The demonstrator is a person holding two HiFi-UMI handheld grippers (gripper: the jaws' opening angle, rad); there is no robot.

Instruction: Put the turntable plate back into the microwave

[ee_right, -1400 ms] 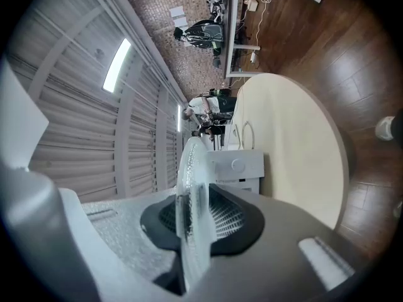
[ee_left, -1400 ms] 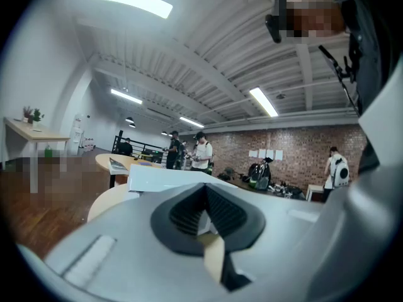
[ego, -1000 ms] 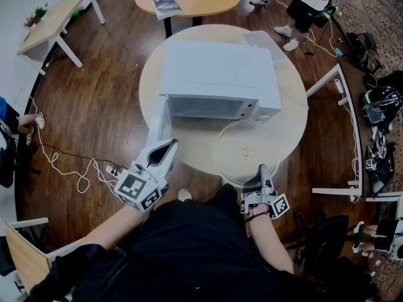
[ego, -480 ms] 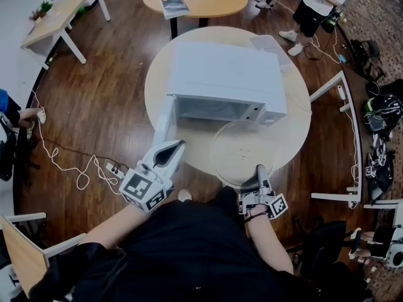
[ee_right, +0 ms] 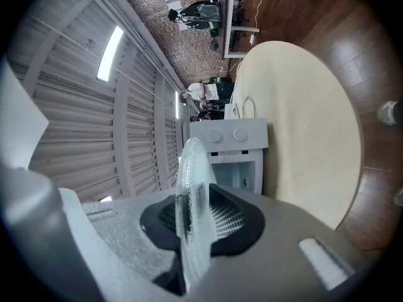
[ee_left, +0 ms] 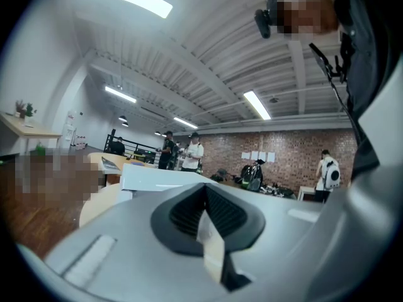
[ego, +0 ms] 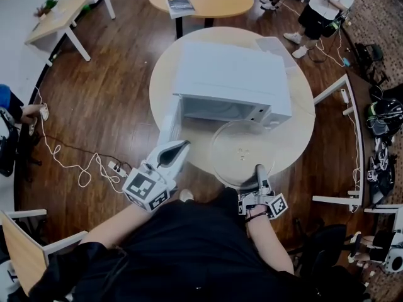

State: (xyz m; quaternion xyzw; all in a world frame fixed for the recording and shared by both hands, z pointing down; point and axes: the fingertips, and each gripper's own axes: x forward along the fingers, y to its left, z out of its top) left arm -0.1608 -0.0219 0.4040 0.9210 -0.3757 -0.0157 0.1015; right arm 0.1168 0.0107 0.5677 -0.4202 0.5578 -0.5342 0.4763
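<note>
- Glass plate (ego: 242, 150): lower centre-right of the head view, over the round surface (ego: 293, 137), its far rim just in front of the microwave (ego: 233, 74).
- Right tongs (ego: 257, 170): clenched on the plate's near rim. Their own view shows the glass edge-on between the pads.
- Left tongs (ego: 176, 148): closed, holding nothing of the task, near the open door (ego: 171, 121). A pale sliver shows at the seam, and I cannot tell what it is.
- Risk, grip: the whole plate hangs from one pinch at its edge, so the far side may sag or the smooth glass may slide out of the pads.
- Risk, entry: the plate looks nearly as wide as the opening. A tilted or off-centre approach could knock the rim against the front frame.
- Risk, door: it could swing inward and block the path.
- Change from the earlier frame: the plate has edged left towards the opening, the pinch is unchanged, and the left tongs have kept their place.
</note>
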